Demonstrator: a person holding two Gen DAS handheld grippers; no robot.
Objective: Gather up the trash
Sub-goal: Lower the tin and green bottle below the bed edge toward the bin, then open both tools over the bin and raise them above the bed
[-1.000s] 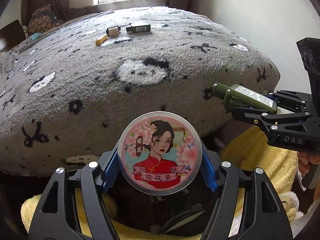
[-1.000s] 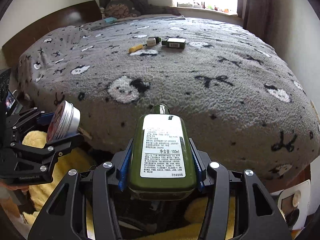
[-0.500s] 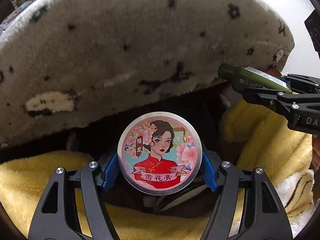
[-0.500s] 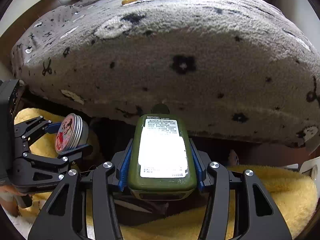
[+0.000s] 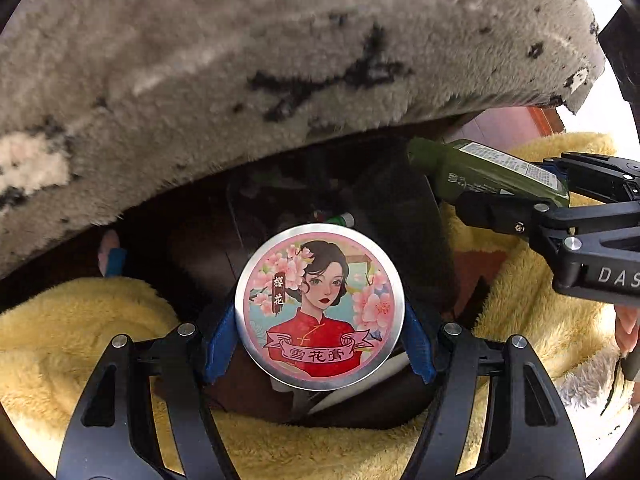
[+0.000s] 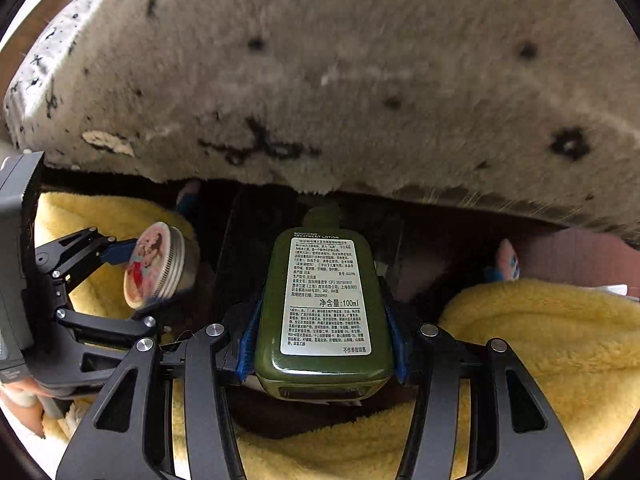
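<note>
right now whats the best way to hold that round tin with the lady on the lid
Grip the round tin by its ribbed metal side wall, one pad on each opposite side, coming from behind its base. The flat lid gives no purchase, while the round wall sits squarely between fingers. The left gripper holds it this way.

The round tin (image 5: 319, 307) shows 雪花膏 on a ribbon banner at its 6 o'clock edge, and 樱花 written vertically toward 9 o'clock. The green bottle (image 6: 323, 308) carries a white label — "SOOTHING TREATMENT LOTION" at 12 o'clock, 净含量:100ml below centre, 不作单独销售 near 5 o'clock; the rest is too small to read. The right gripper's (image 5: 500, 184) black body, at 3 o'clock in the left wrist view, reads "DAS" — cut off by the frame.
</note>
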